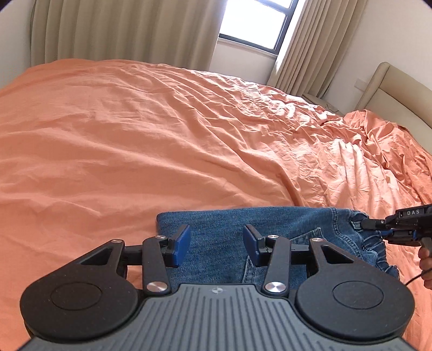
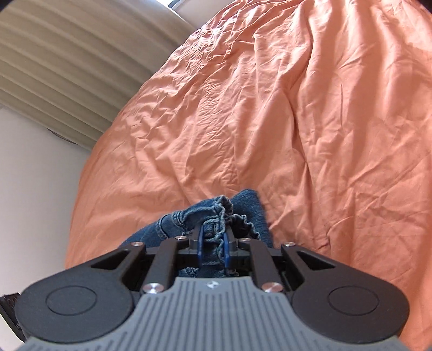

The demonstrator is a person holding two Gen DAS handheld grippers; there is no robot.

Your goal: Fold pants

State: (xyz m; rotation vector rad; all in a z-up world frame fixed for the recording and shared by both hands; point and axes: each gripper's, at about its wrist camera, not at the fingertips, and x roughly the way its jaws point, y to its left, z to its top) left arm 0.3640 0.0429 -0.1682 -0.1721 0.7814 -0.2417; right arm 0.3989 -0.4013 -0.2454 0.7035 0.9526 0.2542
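Blue denim pants (image 1: 270,224) lie folded into a short stack on the orange bedsheet (image 1: 135,135), near the bed's front edge. My left gripper (image 1: 217,237) hovers just over the stack's left half, jaws open, with denim below them and nothing pinched. My right gripper (image 1: 374,224) comes in from the right edge of the left wrist view, a hand (image 1: 425,259) behind it. In the right wrist view this right gripper (image 2: 213,243) is shut on the bunched elastic waistband of the pants (image 2: 205,213), and its blue pads (image 2: 200,240) squeeze the gathered denim.
The wrinkled orange sheet (image 2: 297,121) covers the whole bed and bunches up toward the beige headboard (image 1: 391,89) at the right. Beige curtains (image 1: 121,29) and a bright window (image 1: 253,24) stand behind the bed. A white wall (image 2: 35,162) lies beyond the bed's left side.
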